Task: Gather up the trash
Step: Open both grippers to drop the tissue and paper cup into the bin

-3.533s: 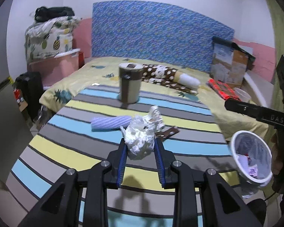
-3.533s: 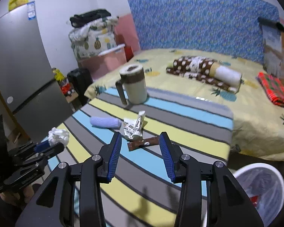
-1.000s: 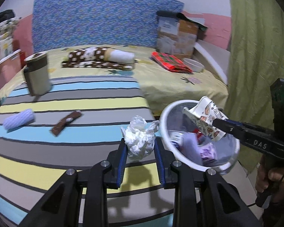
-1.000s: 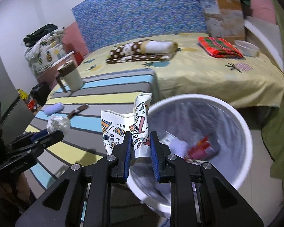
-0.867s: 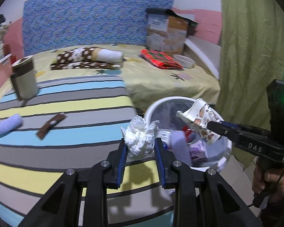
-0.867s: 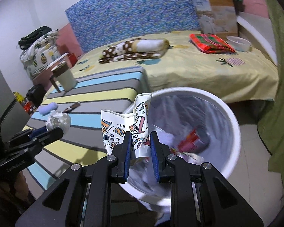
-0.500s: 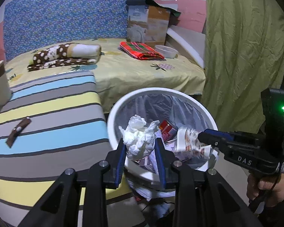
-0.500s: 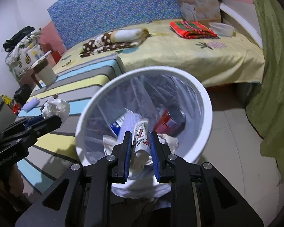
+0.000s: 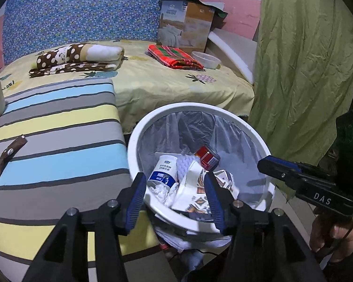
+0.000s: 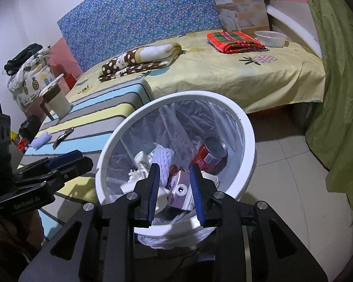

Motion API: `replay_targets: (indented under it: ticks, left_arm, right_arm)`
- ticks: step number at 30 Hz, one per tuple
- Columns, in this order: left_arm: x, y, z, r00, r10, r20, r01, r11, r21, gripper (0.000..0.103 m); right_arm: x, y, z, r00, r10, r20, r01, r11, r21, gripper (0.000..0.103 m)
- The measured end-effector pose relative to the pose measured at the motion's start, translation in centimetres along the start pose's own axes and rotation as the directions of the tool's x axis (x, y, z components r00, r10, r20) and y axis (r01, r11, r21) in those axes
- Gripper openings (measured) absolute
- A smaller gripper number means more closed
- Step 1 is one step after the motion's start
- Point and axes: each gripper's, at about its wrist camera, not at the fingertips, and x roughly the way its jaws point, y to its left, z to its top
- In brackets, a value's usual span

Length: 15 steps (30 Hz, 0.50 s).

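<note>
A white trash bin with a clear liner stands on the floor beside the striped table. It holds a red can, a white cup, crumpled tissue and a printed wrapper. My left gripper is open and empty over the bin's near rim. My right gripper is open and empty above the bin; it also shows in the left wrist view. A brown wrapper and a lilac roll lie on the table.
A bed with folded blankets, a red plaid cloth, a bowl and a cardboard box lies behind. A green curtain hangs at right. A mug stands on the table's far end. Tiled floor lies right of the bin.
Both grippers have opened over the bin. The tissue has dropped from the left one and the printed wrapper from the right one; both now lie in the bin.
</note>
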Motion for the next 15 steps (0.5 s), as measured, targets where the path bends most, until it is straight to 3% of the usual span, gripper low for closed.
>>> replay_targets:
  ticks: [15]
  left_arm:
    - [-5.1,4.0,-1.6,0.992,0.095,0.085,-0.090,0.995,-0.050,0.053]
  right_arm:
    - [-1.3,4.9,-1.2,0.994,0.102,0.023,-0.101,0.994,-0.051,0.029]
